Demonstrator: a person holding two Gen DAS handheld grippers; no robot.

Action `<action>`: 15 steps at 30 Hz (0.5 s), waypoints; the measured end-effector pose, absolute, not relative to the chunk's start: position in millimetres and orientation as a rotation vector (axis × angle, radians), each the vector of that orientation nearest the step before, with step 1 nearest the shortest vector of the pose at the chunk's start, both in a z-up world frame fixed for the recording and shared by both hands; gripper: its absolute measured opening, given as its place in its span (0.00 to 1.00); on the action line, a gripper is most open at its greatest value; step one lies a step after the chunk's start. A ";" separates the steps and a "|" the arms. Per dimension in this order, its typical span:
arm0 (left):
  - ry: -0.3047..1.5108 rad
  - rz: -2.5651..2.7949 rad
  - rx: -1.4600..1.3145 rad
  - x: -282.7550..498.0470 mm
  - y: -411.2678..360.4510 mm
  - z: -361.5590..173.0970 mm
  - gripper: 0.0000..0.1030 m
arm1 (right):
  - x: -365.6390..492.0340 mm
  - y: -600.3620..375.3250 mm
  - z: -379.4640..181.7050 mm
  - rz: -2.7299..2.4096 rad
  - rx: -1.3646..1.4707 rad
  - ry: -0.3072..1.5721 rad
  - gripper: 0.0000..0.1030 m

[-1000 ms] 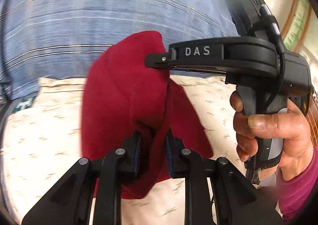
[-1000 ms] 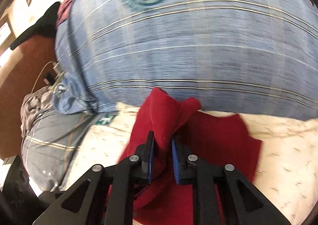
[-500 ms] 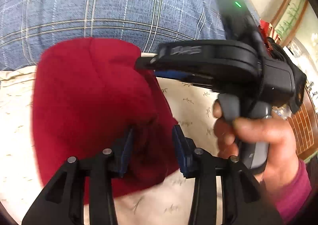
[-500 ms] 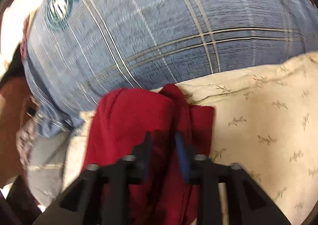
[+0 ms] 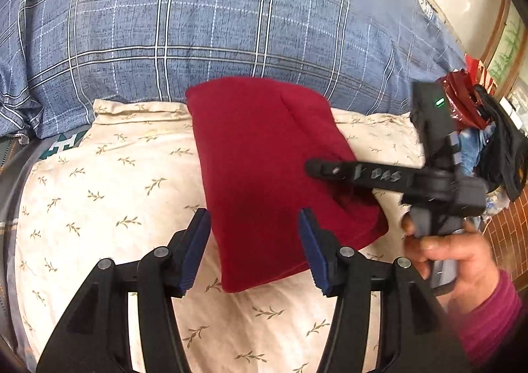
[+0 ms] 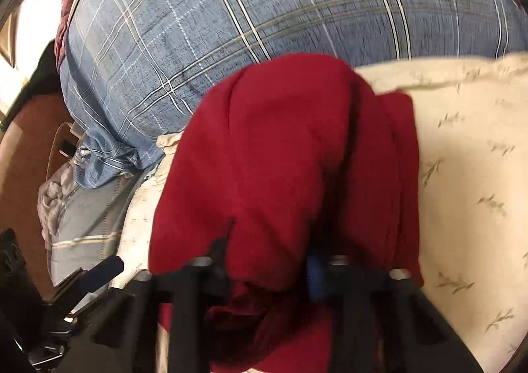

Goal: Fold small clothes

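From the left wrist: the left tool (image 5: 254,234) stands wide apart, gripping nothing, its blue ribbed pads (image 5: 194,251) flanking the near edge of the red garment (image 5: 274,168). This soft, fleecy cloth lies folded just ahead on a cream leaf-print pillow (image 5: 109,195). Beyond rises a blue plaid quilt (image 5: 198,20) bearing a round teal crest, its lettering unreadable. To the right, the right tool (image 5: 316,168), marked "DAS", lies over the garment's right edge.

From the right wrist: blurred; the right tool (image 6: 267,261) spreads apart, red fabric (image 6: 280,158) bunched between and over its fingers without being pinched.
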State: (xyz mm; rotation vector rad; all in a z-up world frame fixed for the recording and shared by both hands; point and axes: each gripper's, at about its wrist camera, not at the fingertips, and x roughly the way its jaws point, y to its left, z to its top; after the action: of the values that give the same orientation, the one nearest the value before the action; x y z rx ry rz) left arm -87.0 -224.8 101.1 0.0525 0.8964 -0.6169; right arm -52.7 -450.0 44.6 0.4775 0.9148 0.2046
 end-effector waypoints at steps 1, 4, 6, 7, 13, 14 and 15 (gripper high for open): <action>0.896 -0.621 0.059 -91.2 -224.6 102.4 0.52 | -57.3 -450.8 51.9 0.215 0.468 0.894 0.22; 0.873 -0.620 0.087 -88.3 -231.2 101.0 0.52 | -77.2 -454.5 75.7 0.188 0.361 0.823 0.20; 0.871 -0.621 0.102 -88.7 -234.0 95.4 0.52 | -86.0 -458.7 81.1 0.133 0.298 0.809 0.20; 0.880 -0.621 0.105 -86.9 -238.0 91.1 0.52 | -86.3 -460.7 79.8 0.108 0.277 0.806 0.20; 0.946 -0.595 0.130 -80.8 -251.7 68.0 0.52 | -74.4 -474.2 51.5 0.076 0.370 0.879 0.30; 0.938 -0.596 0.134 -81.6 -250.1 69.2 0.52 | -78.5 -479.3 54.2 0.080 0.397 0.873 0.32; 0.924 -0.593 0.143 -82.6 -246.2 71.3 0.52 | -84.3 -484.2 61.3 0.069 0.415 0.860 0.33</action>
State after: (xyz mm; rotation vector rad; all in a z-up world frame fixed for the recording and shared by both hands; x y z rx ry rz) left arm -82.6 -246.2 71.3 0.1430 0.9243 -0.5927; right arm -84.3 -484.2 61.3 0.4146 0.8596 0.0687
